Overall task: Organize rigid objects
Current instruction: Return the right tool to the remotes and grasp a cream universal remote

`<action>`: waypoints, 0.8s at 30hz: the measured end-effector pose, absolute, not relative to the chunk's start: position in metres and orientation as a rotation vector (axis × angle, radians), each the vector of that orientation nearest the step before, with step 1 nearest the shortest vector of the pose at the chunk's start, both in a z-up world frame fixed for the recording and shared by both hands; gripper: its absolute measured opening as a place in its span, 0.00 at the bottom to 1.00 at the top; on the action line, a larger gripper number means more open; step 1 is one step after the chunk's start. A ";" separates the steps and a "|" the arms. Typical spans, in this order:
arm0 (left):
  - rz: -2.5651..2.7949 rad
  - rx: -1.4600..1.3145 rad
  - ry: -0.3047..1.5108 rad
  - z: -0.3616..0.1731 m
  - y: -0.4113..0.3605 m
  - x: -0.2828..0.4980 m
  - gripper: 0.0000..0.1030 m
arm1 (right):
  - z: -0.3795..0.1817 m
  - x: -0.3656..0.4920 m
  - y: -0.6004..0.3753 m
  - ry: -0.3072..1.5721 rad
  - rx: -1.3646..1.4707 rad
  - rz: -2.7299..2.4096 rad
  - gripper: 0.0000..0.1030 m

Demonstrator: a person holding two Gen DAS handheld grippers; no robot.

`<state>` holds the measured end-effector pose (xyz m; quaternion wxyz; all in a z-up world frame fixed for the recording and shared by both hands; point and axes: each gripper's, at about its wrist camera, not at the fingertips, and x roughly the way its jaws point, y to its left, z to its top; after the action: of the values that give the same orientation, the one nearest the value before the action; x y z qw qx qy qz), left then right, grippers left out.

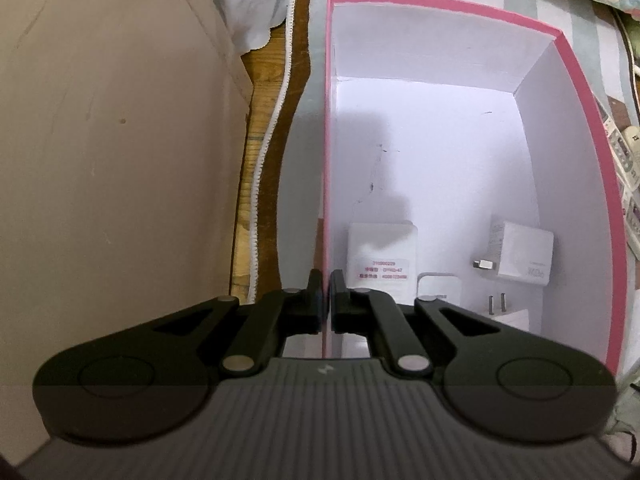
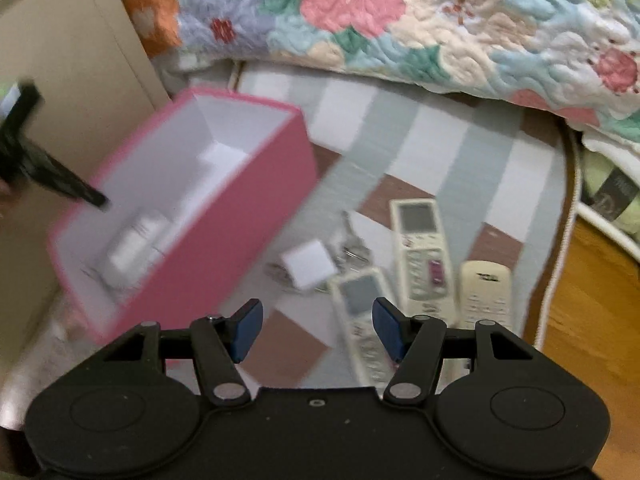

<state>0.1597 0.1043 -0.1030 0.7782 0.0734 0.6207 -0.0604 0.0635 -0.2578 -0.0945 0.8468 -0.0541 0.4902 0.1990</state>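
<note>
Where quilt (image 2: 400,20) overlaps: checked cloth (image 2: 440,148).

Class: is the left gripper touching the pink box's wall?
Touching. The left wrist view shows the left gripper shut on the pink box wall, one finger on each side.

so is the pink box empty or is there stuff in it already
Not empty. The pink box has no lid on and holds white chargers on its floor near one end; the rest is bare.

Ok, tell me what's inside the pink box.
The pink box holds white chargers: a flat one with a red-printed label, a cube one and a plug's prongs. The left tool, clamped on the wall, hides the near end.
</note>
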 end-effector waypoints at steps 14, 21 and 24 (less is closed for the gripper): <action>-0.110 0.221 1.361 -0.103 0.093 0.163 0.04 | -0.156 0.093 -0.249 1.139 -0.310 0.384 0.66; -0.103 0.236 1.359 -0.103 0.091 0.163 0.05 | -0.170 0.098 -0.244 1.132 -0.378 0.357 0.72; -0.103 0.237 1.359 -0.103 0.090 0.163 0.05 | -0.172 0.093 -0.243 1.126 -0.398 0.326 0.70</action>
<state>0.1626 0.0905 -0.1031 0.7701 0.1090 0.6267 -0.0474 0.0931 -0.2429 -0.1716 0.8143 -0.1865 0.5279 0.1529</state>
